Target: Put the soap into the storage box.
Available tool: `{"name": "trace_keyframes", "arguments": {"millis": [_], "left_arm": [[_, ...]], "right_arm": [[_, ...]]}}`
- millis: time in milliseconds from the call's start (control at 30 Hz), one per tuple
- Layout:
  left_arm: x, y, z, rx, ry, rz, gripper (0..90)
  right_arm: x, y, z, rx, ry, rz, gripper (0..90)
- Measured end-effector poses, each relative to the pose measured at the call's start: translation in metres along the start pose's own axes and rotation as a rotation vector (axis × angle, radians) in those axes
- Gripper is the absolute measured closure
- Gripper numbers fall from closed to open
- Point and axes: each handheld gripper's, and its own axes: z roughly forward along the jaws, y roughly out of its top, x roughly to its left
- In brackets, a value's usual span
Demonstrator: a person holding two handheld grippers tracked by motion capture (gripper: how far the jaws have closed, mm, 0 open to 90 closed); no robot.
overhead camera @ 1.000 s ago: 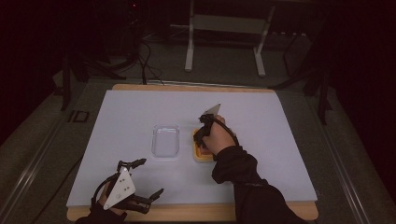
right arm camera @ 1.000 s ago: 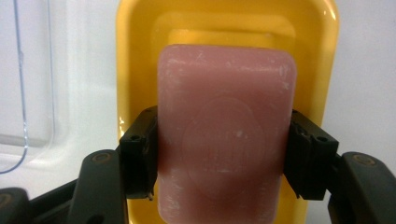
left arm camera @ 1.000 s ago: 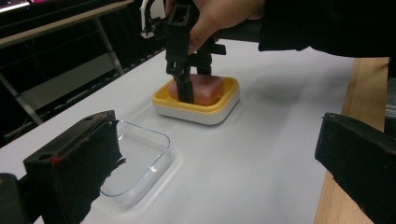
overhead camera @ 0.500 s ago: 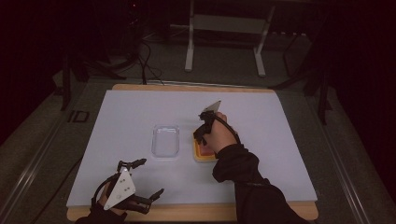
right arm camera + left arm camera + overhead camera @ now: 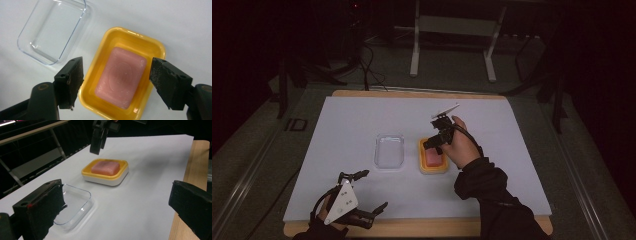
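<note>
A pink soap bar (image 5: 121, 78) (image 5: 105, 168) (image 5: 433, 158) lies in a yellow dish (image 5: 105, 47) (image 5: 86, 170) (image 5: 422, 150) at the middle of the white table cover. My right gripper (image 5: 116, 80) (image 5: 433, 144) (image 5: 97, 145) hangs open just above it, pointing down, its jaws spread to either side of the soap. A clear plastic lid (image 5: 51, 30) (image 5: 72, 207) (image 5: 389, 151) rests on the cover to the left of the dish. My left gripper (image 5: 372, 192) (image 5: 117, 207) stands open near the front left edge, nothing between its jaws.
The white cover (image 5: 347, 125) lies over a wooden tabletop whose edge (image 5: 422, 227) shows at the front. Dark floor, cables and a metal stand (image 5: 452, 45) are beyond the far edge. Bare cover stretches right of the dish.
My right gripper has edged slightly toward the dish and stays above the soap. The left gripper has not moved.
</note>
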Motion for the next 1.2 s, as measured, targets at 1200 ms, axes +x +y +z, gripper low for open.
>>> {"name": "trace_keyframes", "arguments": {"millis": [1200], "left_arm": [[0.0,0.0,0.001,0.005,-0.002,0.002,0.6]], "right_arm": [[-0.079,-0.107,-0.041,-0.281,0.042,-0.165,23.9]]}}
